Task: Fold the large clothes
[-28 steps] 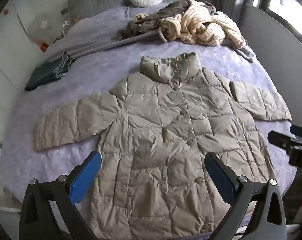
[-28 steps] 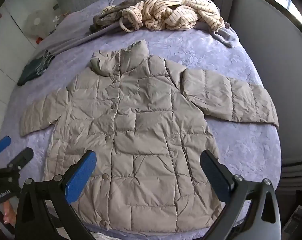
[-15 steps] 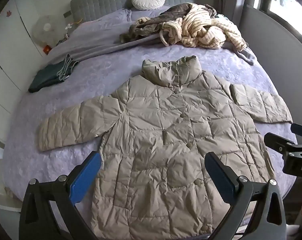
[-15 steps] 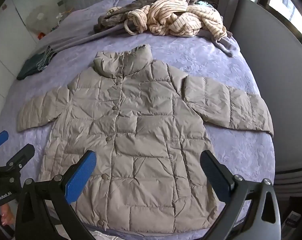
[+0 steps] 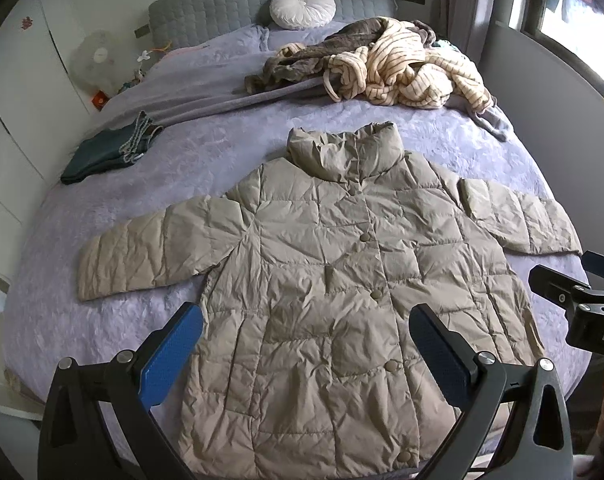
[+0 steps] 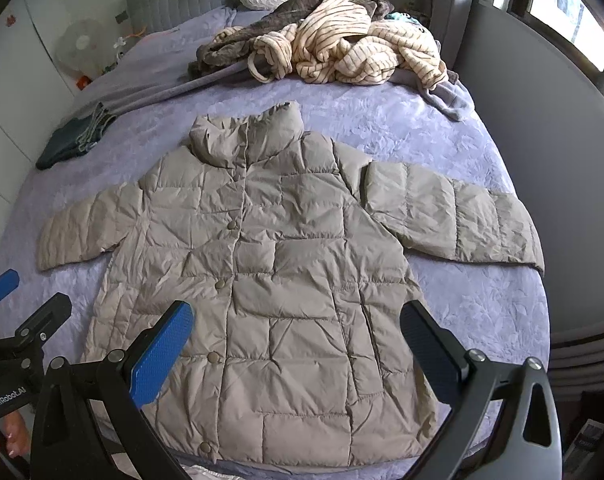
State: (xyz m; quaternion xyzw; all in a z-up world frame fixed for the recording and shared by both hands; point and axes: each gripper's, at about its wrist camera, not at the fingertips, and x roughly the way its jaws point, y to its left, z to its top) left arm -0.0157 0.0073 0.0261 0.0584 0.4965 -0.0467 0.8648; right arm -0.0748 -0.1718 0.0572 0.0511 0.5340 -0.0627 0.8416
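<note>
1. the left claw (image 5: 305,354) hangs over the lower hem of the coat (image 5: 341,280), its two blue-padded fingers spread wide apart and holding nothing.
2. the right claw (image 6: 296,350) hangs over the same hem a little further along, its fingers also spread wide and empty; each claw shows at the edge of the other's view, and a bit of a hand (image 6: 12,432) shows under the left one.
3. the coat, beige and quilted, lies flat and face up on the bed (image 5: 102,320), buttoned down the front, its hem nearest the claws and its collar (image 5: 345,152) pointing toward the headboard (image 5: 262,4).
4. both sleeves are spread out sideways from the coat's body, one sleeve (image 5: 142,252) reaching toward the white cupboard side and the other sleeve (image 6: 453,216) toward the grey wall side.
5. beyond the coat's left sleeve, a dark green folded garment (image 5: 106,152) lies near the edge of the bed.
6. beyond the coat's collar, a heap of clothes (image 5: 381,64) lies on the bed: a cream striped piece tangled with a brown one.
7. further still from the coat, a round white cushion (image 5: 302,10) leans against the grey padded headboard.
8. off to the left of the headboard stands a white fan (image 5: 96,60).
</note>
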